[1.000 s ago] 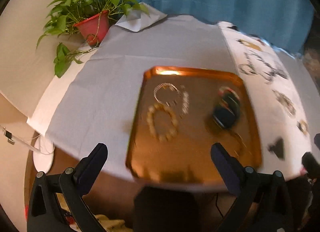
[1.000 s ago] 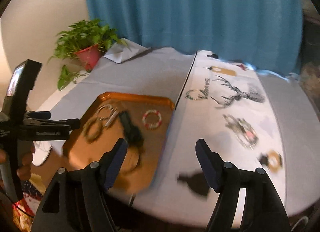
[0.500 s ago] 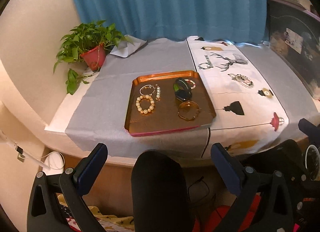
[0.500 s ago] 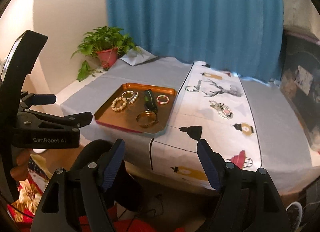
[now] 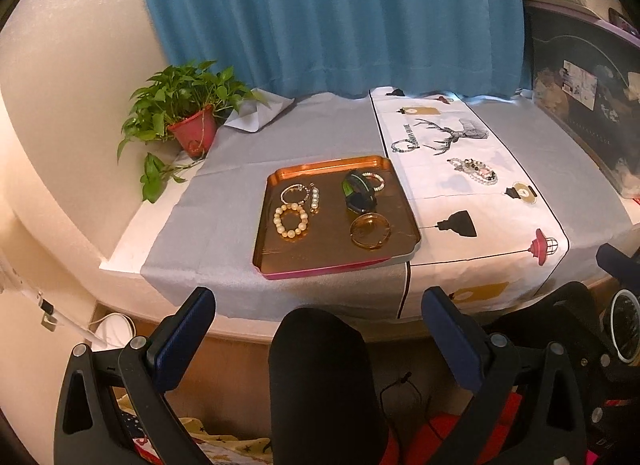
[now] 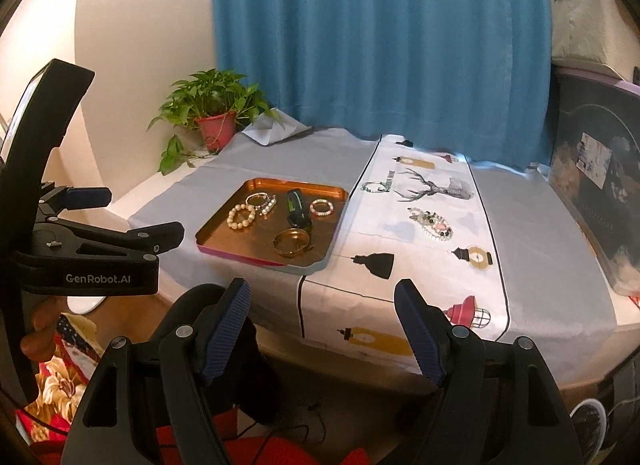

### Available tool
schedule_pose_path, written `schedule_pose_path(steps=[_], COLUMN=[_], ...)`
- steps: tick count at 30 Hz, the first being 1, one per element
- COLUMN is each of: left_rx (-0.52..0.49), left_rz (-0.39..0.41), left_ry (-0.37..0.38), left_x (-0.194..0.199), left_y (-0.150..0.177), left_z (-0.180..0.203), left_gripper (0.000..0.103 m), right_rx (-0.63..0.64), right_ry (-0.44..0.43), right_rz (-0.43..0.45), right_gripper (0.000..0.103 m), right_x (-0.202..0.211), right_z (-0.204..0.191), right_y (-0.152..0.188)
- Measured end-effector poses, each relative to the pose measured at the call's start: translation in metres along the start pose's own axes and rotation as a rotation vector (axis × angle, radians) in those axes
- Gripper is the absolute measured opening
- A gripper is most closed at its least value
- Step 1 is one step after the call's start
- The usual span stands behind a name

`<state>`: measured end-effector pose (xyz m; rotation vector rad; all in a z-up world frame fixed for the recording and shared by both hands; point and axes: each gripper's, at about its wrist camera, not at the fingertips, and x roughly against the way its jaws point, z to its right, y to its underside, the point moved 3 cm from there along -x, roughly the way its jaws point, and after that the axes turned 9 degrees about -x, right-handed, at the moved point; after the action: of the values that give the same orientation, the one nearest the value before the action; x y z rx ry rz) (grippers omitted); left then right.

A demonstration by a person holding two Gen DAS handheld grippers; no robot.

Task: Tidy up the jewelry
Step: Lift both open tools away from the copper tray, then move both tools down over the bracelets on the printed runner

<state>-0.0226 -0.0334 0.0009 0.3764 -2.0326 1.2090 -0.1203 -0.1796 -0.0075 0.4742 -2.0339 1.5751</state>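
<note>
A copper tray [image 5: 320,257] [image 6: 224,241] lies on the grey cloth. It holds a cream bead bracelet [image 5: 291,221] [image 6: 241,216], a silver bracelet [image 5: 295,193], a gold bangle [image 5: 370,230] [image 6: 293,243], a dark green band [image 5: 359,191] [image 6: 297,209] and a pink bead bracelet [image 6: 321,207]. Two bracelets lie on the white runner: a green one [image 5: 401,145] [image 6: 373,187] and a mixed bead one [image 5: 474,170] [image 6: 432,223]. My left gripper [image 5: 318,323] and right gripper [image 6: 322,319] are open and empty, held back off the table's near edge.
A potted plant [image 5: 188,121] [image 6: 214,113] stands at the back left by the blue curtain [image 5: 328,17]. A dark printed box [image 6: 596,193] stands at the right. My knee [image 5: 320,365] is below the table edge. The left gripper's body [image 6: 80,257] shows at left.
Both grippers have pulled back and up from close over the tray to well off the table's near edge. The jewelry has not moved.
</note>
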Motion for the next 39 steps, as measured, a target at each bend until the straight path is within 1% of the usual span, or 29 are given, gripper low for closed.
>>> schedule_pose_path(steps=[8, 16, 21, 25, 30, 32, 33, 36, 39], left_rx=[0.006, -0.003, -0.009, -0.024, -0.028, -0.033, -0.037, -0.047, -0.050], left_rz=[-0.025, -0.088, -0.110, -0.117, -0.129, -0.132, -0.136, -0.148, -0.164], left_ry=[0.003, 0.008, 0.014, 0.011, 0.028, 0.033, 0.034, 0.035, 0.037], left_x=[-0.010, -0.045, -0.066, -0.083, -0.109, -0.118, -0.124, -0.140, -0.156], left_y=[-0.002, -0.010, -0.024, -0.042, -0.068, -0.076, -0.081, -0.093, -0.102], left_z=[0.003, 0.009, 0.015, 0.022, 0.034, 0.040, 0.043, 0.050, 0.055], left_gripper=[0.102, 0.102, 0.102, 0.102, 0.102, 0.102, 0.102, 0.102, 0.102], right_rx=[-0.025, -0.053, -0.094, -0.126, -0.163, -0.179, -0.184, -0.192, -0.195], right_ry=[0.001, -0.008, 0.023, 0.083, 0.174, 0.222, 0.230, 0.263, 0.281], right_rz=[-0.015, -0.060, -0.064, -0.055, -0.037, -0.046, -0.052, -0.120, -0.197], right_gripper=[0.075, 0.075, 0.075, 0.075, 0.075, 0.075, 0.075, 0.075, 0.075], right_x=[-0.008, -0.033, -0.054, -0.078, -0.124, -0.156, -0.168, -0.228, -0.275], right_z=[0.008, 0.022, 0.048, 0.085, 0.146, 0.175, 0.185, 0.221, 0.245], right_y=[0.001, 0.003, -0.007, -0.025, -0.061, -0.079, -0.084, -0.101, -0.106])
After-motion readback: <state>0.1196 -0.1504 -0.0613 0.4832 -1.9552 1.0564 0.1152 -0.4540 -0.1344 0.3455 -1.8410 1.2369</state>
